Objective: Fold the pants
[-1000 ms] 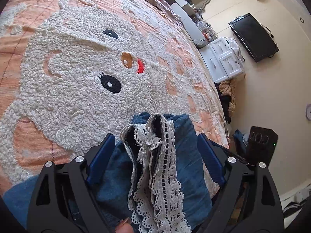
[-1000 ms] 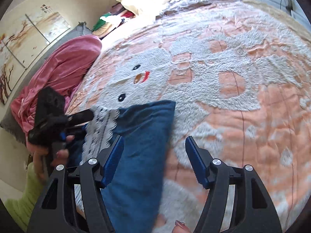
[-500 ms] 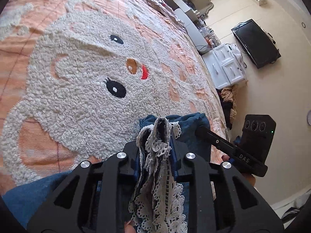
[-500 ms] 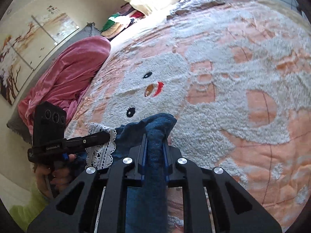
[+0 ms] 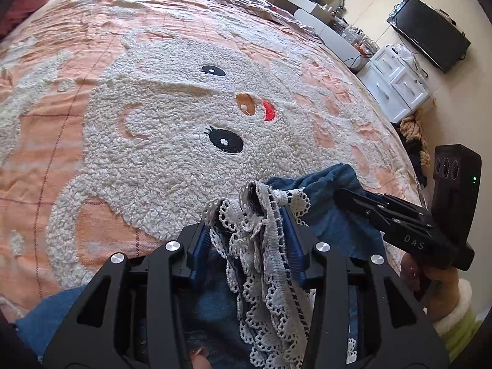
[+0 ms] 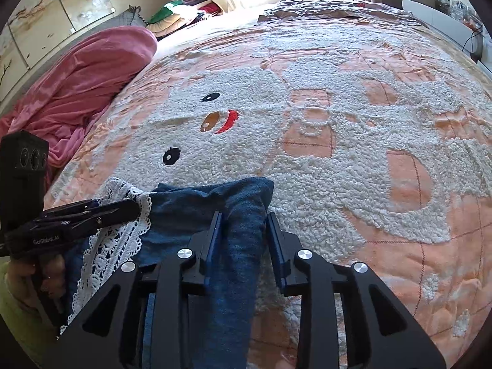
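The blue denim pants [image 5: 335, 224] with a white lace hem [image 5: 261, 246] lie at the near edge of the bed. My left gripper [image 5: 250, 215] is shut on the bunched lace hem and denim. My right gripper [image 6: 244, 218] is shut on a fold of the blue denim [image 6: 236, 246] at the other corner. Each gripper shows in the other's view: the right one [image 5: 399, 224] at the right of the left wrist view, the left one [image 6: 70, 218] at the left of the right wrist view. The lace also shows in the right wrist view [image 6: 110, 246].
The bed is covered by a peach quilt with a fluffy white snowman face [image 5: 190, 117]. A pink blanket [image 6: 77, 86] is heaped at the left side. White drawers [image 5: 396, 83] and a black screen [image 5: 427, 33] stand past the bed's right edge.
Both grippers went from open around the cloth to shut on it, and both have lifted and moved forward over the bed with the pants edge.
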Demonstrator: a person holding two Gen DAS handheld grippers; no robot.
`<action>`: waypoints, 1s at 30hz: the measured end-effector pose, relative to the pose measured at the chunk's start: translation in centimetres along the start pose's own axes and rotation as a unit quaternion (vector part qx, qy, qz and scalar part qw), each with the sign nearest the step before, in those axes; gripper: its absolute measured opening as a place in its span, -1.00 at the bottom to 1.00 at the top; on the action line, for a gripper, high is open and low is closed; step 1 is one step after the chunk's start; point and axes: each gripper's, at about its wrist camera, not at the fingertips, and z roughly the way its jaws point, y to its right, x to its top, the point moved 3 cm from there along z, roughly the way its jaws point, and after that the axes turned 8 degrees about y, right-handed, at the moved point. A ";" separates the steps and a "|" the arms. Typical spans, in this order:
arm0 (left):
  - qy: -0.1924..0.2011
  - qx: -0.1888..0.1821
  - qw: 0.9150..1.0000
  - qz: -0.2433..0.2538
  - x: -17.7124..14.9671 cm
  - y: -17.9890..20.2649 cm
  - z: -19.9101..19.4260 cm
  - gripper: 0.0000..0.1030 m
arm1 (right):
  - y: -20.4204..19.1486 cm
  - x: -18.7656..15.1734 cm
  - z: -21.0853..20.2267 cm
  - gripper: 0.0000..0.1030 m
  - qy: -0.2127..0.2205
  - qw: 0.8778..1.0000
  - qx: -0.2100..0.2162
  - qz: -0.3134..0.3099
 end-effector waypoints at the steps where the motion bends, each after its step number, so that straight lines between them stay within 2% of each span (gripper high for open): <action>1: 0.004 0.003 1.000 0.003 0.0 0.0 -0.3 -0.25 | 0.0 0.1 -0.3 -0.32 0.005 1.000 0.004 0.002; 4: 0.018 0.022 1.000 0.012 0.0 0.1 -1.3 -0.14 | 0.0 0.4 -1.7 -0.05 0.023 1.000 0.010 0.004; 8: 0.038 0.047 0.998 0.020 0.2 0.2 -2.9 -0.02 | 0.5 0.6 -3.3 -0.01 0.038 0.999 0.016 0.009; 10: 0.053 0.060 0.996 0.026 0.3 0.4 -3.9 0.08 | 0.5 0.4 -3.8 0.10 0.040 0.999 0.022 0.013; 12: 0.067 0.060 0.996 0.025 0.4 0.7 -4.9 0.12 | 0.4 0.2 -4.3 0.12 0.041 0.999 0.025 0.010; 16: 0.095 0.059 0.994 0.013 -0.7 1.3 -6.6 0.33 | -0.1 -0.2 -5.1 0.24 0.045 0.999 0.028 -0.005; 19: 0.096 0.060 0.994 0.005 -2.0 1.8 -7.2 0.42 | -0.5 -0.3 -5.9 0.33 0.053 0.998 0.029 -0.011; 25: 0.104 0.084 0.991 0.017 -3.8 3.3 -8.3 0.60 | -1.1 -0.7 -8.4 0.48 0.073 0.996 0.035 -0.024; 30: 0.102 0.081 0.991 0.019 -4.7 4.1 -9.7 0.77 | -1.4 -1.4 -10.7 0.58 0.082 0.995 0.034 -0.034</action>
